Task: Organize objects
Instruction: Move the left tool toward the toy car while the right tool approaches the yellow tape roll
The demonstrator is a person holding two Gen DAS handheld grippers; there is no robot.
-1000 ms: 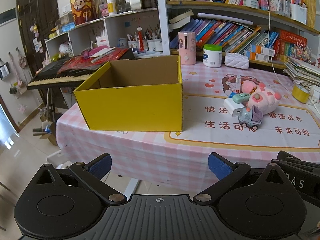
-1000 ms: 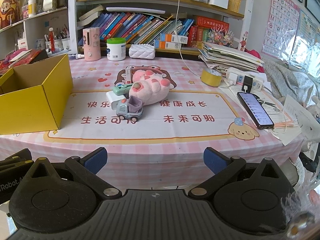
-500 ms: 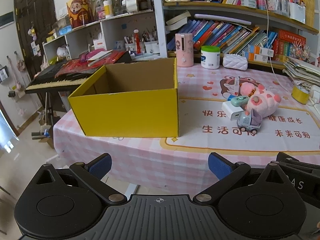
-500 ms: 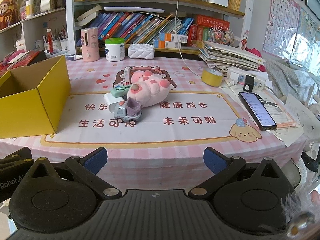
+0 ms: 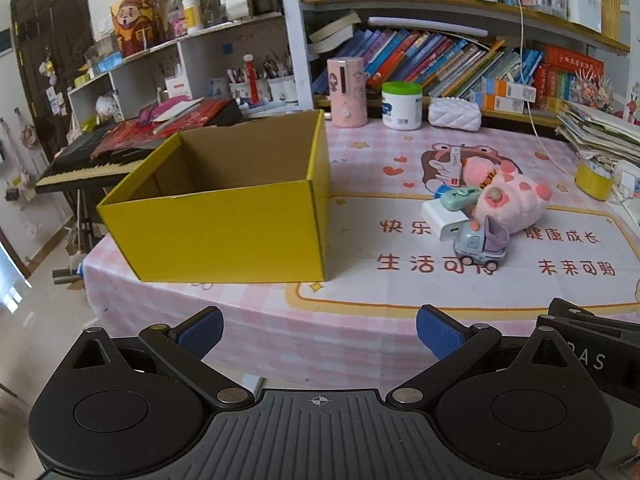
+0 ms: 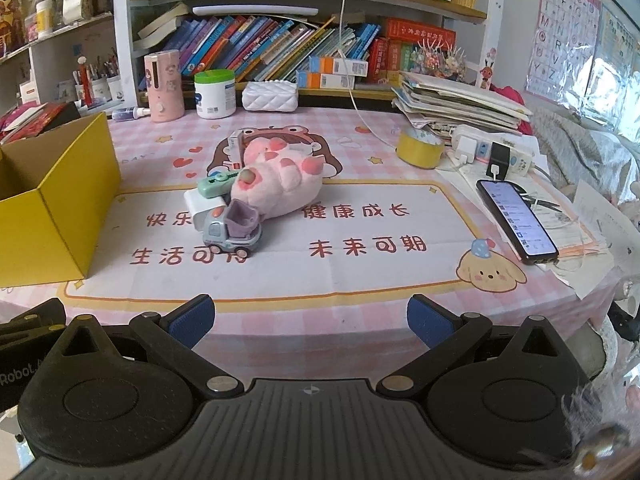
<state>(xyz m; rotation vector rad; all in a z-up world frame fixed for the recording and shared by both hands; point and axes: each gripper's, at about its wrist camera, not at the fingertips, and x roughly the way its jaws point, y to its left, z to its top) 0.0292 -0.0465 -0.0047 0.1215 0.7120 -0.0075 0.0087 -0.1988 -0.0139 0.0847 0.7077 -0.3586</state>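
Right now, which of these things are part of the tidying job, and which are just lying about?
Job: yellow box, toy truck, pink plush, white charger, green gadget, both open tools.

Lying about: phone, tape roll, white jar, paper stack, books.

Left gripper [image 5: 318,330] held short of the table edge, jaws spread wide, nothing between them. Yellow box [image 5: 228,216] stands open-topped on the pink checked tablecloth [image 5: 360,152]. To its right a cluster: toy truck [image 5: 480,242], white charger [image 5: 442,218], green gadget [image 5: 460,196], pink plush [image 5: 508,200], all touching
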